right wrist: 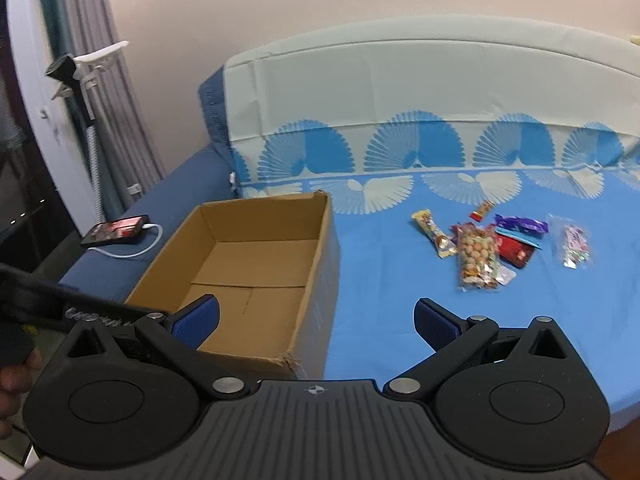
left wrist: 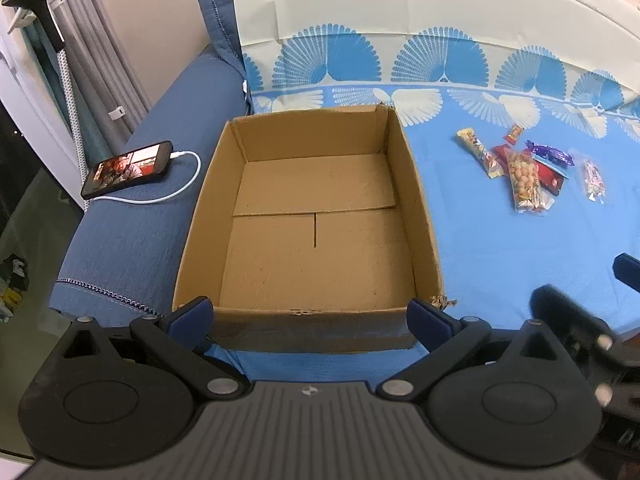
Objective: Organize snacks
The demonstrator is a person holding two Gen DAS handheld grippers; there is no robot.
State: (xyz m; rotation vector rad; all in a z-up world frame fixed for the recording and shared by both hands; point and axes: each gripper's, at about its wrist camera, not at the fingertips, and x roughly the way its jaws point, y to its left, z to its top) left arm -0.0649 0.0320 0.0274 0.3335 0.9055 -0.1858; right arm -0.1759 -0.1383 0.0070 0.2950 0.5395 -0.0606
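nearest, the left gripper [left wrist: 310, 314] and the right gripper [right wrist: 316, 318] both hang with jaws spread wide, holding nothing. beyond them an open cardboard box [left wrist: 418, 200] sits on a blue sheet [left wrist: 500, 260]. farther right, well apart from the box, lies a cluster of snack packets [left wrist: 528, 180]. far left, a phone [left wrist: 128, 169] is plugged in.

A matt brown cardboard box [left wrist: 308, 216] with a torn, frayed corner sat on smooth blue printed cloth [left wrist: 500, 248]. Glossy, crinkled plastic snack wrappers [right wrist: 476, 256] lay nearby. A phone [left wrist: 128, 168] showed a shiny glass screen.
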